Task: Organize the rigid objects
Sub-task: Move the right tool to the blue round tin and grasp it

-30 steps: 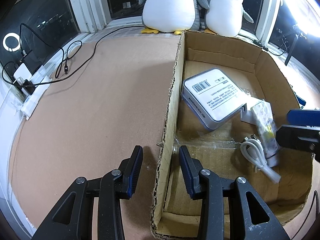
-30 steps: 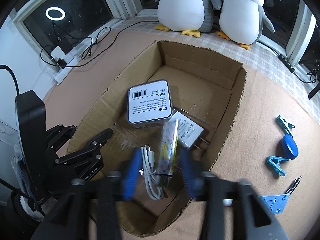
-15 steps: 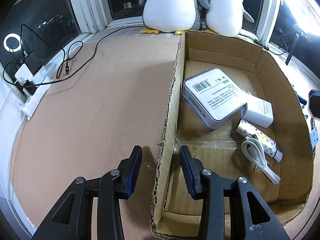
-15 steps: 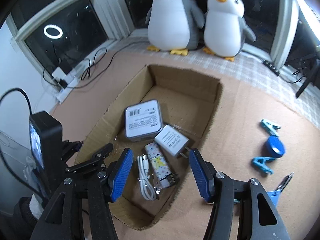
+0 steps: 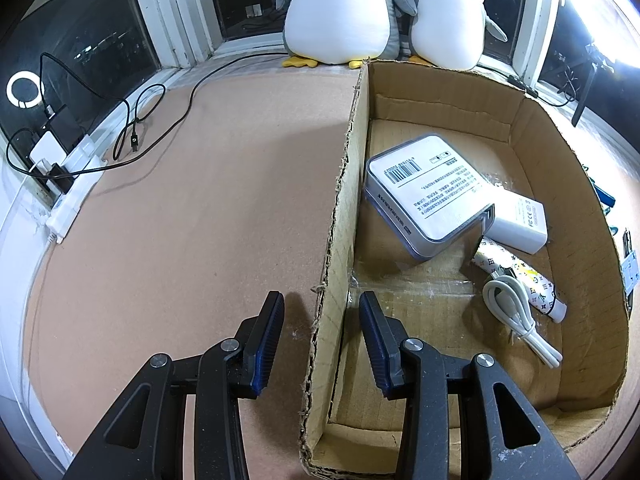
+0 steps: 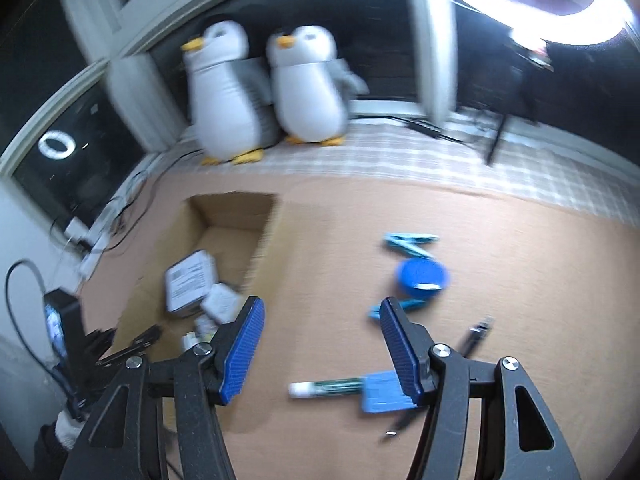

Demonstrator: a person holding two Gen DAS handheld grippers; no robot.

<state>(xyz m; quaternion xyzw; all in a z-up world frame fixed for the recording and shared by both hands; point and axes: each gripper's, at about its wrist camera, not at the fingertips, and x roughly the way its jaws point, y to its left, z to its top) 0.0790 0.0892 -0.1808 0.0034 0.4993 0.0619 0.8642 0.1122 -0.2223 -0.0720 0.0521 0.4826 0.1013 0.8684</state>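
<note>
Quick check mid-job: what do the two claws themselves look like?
Both match: the left claw and right claw have black plastic linkage arms with triangular cut-outs and silver pivot screws, ending in two fingers faced with ribbed blue pads.

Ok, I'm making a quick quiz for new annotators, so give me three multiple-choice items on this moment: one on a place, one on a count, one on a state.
1. Where does the white cable lie?
A. inside the cardboard box
B. on the windowsill
C. under a penguin

2. How many plush penguins stand by the window?
A. one
B. two
C. four

3. How is the left gripper set?
A. shut on the cable
B. open, its fingers either side of the box wall
C. shut on the box wall

Answers:
1. A: the coiled cable rests on the box floor beside the patterned tube.
2. B: two white-bellied penguins sit side by side.
3. B: gaps show between each finger and the cardboard.
</note>
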